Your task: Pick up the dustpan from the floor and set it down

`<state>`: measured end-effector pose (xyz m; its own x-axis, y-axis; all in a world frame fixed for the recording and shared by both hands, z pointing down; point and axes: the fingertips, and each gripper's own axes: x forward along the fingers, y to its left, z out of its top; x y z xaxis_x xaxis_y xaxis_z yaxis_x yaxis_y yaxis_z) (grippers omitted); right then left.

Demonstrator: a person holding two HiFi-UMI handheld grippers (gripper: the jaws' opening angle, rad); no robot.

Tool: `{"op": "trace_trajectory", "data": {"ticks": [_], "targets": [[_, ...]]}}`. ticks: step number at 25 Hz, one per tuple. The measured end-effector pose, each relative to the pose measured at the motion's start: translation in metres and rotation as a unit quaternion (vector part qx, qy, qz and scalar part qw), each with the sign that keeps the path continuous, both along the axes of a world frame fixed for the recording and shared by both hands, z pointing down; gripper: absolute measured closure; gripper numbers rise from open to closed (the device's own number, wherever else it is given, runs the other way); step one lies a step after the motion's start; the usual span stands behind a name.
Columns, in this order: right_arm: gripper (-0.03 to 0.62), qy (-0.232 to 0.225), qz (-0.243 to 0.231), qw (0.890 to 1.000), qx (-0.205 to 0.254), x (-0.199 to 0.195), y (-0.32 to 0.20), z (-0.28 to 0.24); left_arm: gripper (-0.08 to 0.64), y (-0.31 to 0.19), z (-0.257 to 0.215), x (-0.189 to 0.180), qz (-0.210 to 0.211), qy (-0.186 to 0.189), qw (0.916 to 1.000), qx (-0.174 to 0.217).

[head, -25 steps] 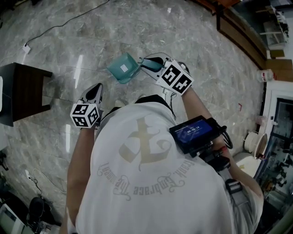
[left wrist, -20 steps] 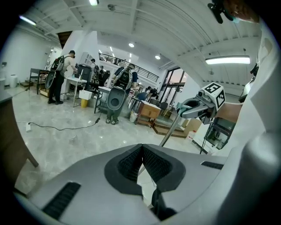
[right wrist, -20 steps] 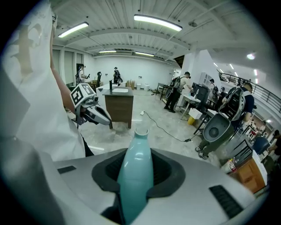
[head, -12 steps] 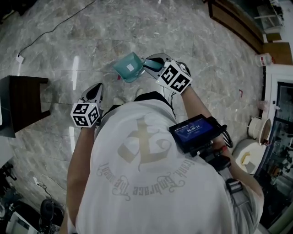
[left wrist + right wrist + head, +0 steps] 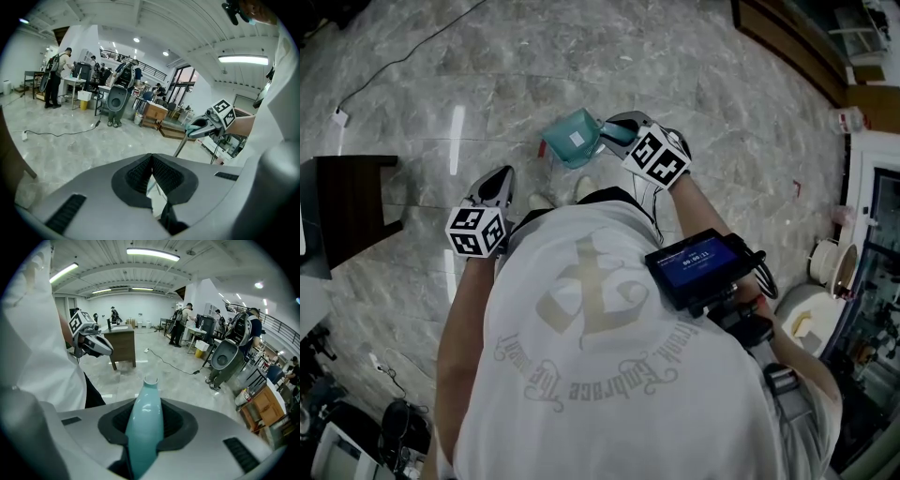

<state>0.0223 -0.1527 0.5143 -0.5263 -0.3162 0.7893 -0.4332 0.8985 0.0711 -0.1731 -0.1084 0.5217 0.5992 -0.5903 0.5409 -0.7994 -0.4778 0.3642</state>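
Right gripper (image 5: 615,132) is clamped on the handle of the teal plastic dustpan (image 5: 572,140), grey marble floor (image 5: 694,66) beneath. Left gripper (image 5: 500,176) is closed and empty.

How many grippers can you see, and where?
2. The left gripper, jaws together and empty, is by the person's left side; the right gripper holds the teal dustpan by its handle. None seems hidden.

— What does the person wear?
— A white T-shirt (image 5: 609,375) with a pale grey round print and lettering on it.
— And the grippers?
— The left gripper (image 5: 501,174) and the right gripper (image 5: 615,132) are grey, each with a black-and-white marker cube.
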Motion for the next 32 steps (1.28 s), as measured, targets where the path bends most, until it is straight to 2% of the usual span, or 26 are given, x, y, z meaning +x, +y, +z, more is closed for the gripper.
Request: {"op": "trace_trajectory", "data": {"ticks": [7,14,22,32], "targets": [[0.485,0.005,-0.017,1.000,-0.025,0.026,-0.004,0.021,0.548,0.004,-0.005,0.022,-0.012,-0.015,0.9997,-0.017],[0.485,0.018,-0.046,0.997,-0.060,0.033,-0.038,0.078,0.548,-0.026,0.017,0.023,-0.039,-0.029,0.9978,-0.045],[0.485,0.039,-0.065,0.995,-0.069,0.037,-0.036,0.102,0.548,0.005,0.005,0.018,-0.064,-0.041,0.9954,-0.059],[0.485,0.058,-0.041,0.995,-0.075,0.053,-0.042,0.136,0.548,0.027,-0.001,0.021,-0.086,-0.049,0.9929,-0.066]]}}
